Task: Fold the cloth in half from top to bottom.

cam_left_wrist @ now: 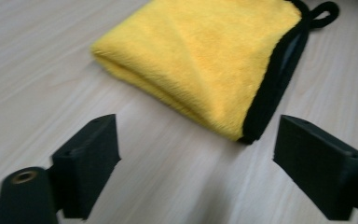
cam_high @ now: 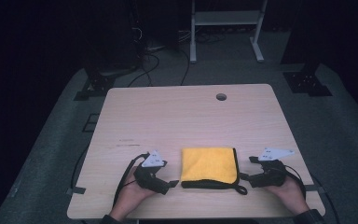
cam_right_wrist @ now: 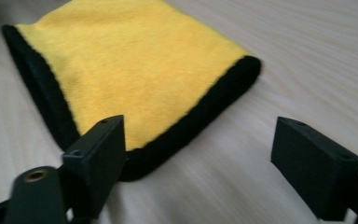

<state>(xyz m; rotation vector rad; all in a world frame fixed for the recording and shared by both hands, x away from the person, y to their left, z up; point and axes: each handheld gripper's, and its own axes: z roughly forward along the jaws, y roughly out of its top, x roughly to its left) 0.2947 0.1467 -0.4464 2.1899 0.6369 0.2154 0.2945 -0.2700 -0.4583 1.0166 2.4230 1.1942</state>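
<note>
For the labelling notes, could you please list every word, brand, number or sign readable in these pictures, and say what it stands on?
None can be read.
The yellow cloth with its black edging shows no tag or print.
The wooden table has faint dark marks near its left side, too small and blurred to read.
The grey plates on the left gripper and right gripper show only small holes, no lettering.

The folded towel point(cam_high: 209, 166) lies on the worktop point(cam_high: 186, 116) at 6 o'clock, left gripper point(cam_high: 170, 185) at its 9, right gripper point(cam_high: 245, 176) at its 3.
</note>
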